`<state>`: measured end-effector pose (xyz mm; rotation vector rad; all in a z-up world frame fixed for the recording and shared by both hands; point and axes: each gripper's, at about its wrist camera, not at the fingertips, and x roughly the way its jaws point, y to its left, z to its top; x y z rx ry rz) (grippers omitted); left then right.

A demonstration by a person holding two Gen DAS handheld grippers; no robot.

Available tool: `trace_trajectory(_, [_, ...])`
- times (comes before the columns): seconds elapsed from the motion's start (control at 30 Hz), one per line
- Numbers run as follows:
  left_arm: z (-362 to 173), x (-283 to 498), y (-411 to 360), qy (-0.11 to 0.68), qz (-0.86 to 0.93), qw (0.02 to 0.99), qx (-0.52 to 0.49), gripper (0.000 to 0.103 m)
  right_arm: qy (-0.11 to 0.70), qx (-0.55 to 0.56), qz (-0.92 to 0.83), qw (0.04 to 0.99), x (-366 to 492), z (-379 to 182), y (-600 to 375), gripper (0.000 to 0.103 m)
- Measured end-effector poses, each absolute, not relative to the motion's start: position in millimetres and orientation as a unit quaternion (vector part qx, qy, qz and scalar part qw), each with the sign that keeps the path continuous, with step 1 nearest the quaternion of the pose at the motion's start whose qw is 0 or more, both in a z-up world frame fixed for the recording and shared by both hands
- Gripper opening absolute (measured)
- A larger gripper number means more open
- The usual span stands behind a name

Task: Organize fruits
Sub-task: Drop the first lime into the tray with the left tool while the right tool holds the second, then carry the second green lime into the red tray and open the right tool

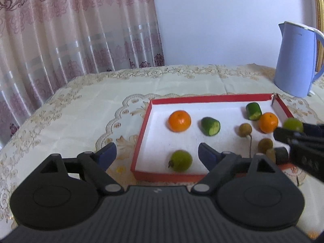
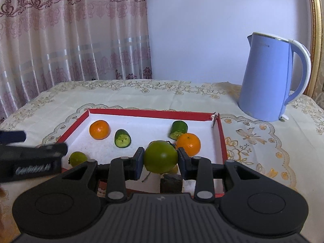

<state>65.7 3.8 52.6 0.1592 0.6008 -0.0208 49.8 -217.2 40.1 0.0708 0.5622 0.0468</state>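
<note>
A red-rimmed white tray (image 1: pixel 142 129) (image 2: pixel 221 135) lies on the table. In it are two oranges (image 1: pixel 179 120) (image 1: pixel 268 122), two cucumber pieces (image 1: pixel 210 126) (image 1: pixel 253 111), a small green fruit (image 1: pixel 180 160) (image 2: pixel 78 159) and brown longans (image 1: pixel 245 129) (image 1: pixel 265 144). My right gripper (image 2: pixel 161 159) is shut on a green fruit (image 2: pixel 161 156) (image 1: pixel 293 124) and holds it above the tray's near right part. My left gripper (image 1: pixel 157 155) is open and empty, over the tray's near left corner, by the small green fruit.
A blue electric kettle (image 1: pixel 294 60) (image 2: pixel 267 79) stands behind the tray on the right. A floral tablecloth (image 1: pixel 81 111) covers the table. A patterned curtain (image 1: pixel 60 30) hangs at the left and a plain wall is behind.
</note>
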Motion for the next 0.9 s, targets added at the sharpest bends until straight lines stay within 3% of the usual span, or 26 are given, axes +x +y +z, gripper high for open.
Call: trace_trajectory(0.9, [49.5,42.3,13.9,0.295,-0.002,0.952,0.086,0.091,0.297,0.045,0.008,0.954,90.8,33.5,-214.5,0.034])
